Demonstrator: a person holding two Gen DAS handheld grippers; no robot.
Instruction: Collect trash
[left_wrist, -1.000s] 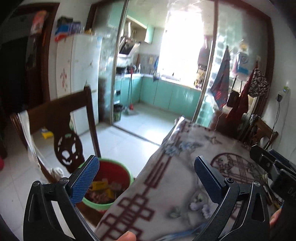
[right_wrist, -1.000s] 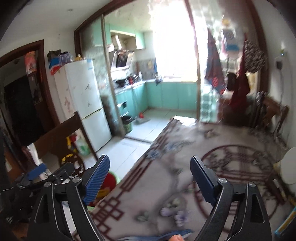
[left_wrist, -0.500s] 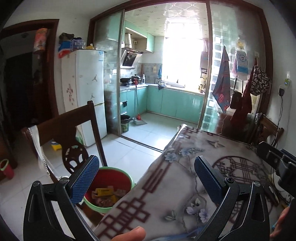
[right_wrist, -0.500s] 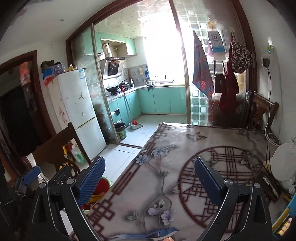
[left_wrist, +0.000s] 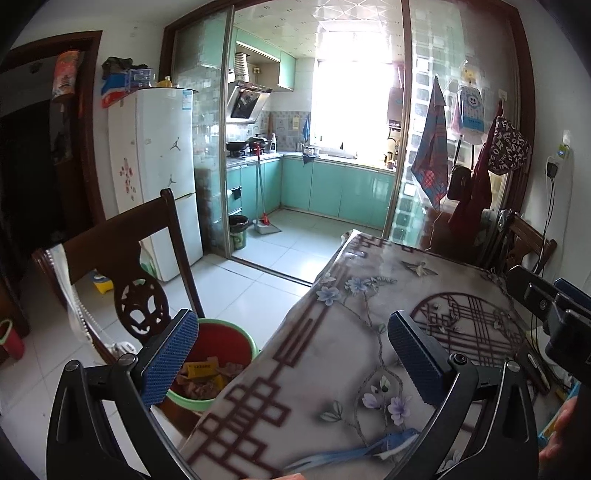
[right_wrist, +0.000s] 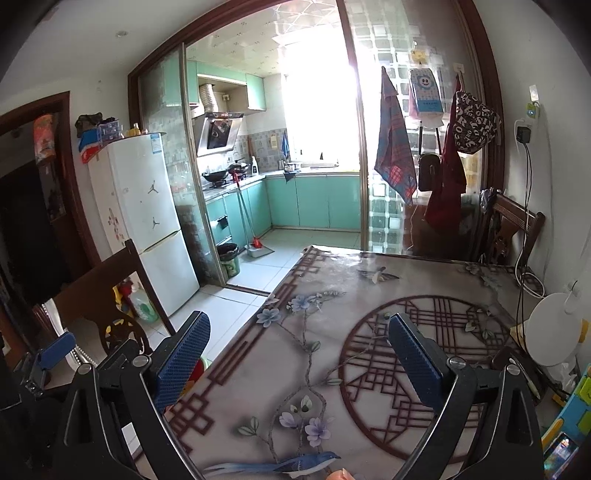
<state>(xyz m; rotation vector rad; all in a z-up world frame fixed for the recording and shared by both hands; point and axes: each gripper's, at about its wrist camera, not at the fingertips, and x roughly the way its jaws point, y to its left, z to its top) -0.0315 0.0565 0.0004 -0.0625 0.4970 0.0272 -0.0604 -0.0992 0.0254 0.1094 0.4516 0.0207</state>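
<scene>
1. Green-rimmed red trash bucket (left_wrist: 221, 362) sits on the floor beside the counter (left_wrist: 332, 350), tucked by the wooden chair (left_wrist: 122, 258), already holding wrappers and scraps. That's where the trash is; I can't spot any loose trash on the flowery counter cover in either view.
2. Left claw (left_wrist: 291, 354) is spread wide with nothing between the pads. Right claw (right_wrist: 299, 354) has just been opening too, and it's also empty. Risk: going in for a grab when there's nothing left to grab, just snagging the slick cover and dragging it.
3. Clutter at the counter's right edge, the white round lamp (right_wrist: 554, 332) and its cables (right_wrist: 524, 236), looks easy to hook with an open finger if the right claw swings that way.
4. If the bucket is next, the chair crowds it. A sloppy reach could clip the chair back or tip the bucket and dump the lot on the tiles.
</scene>
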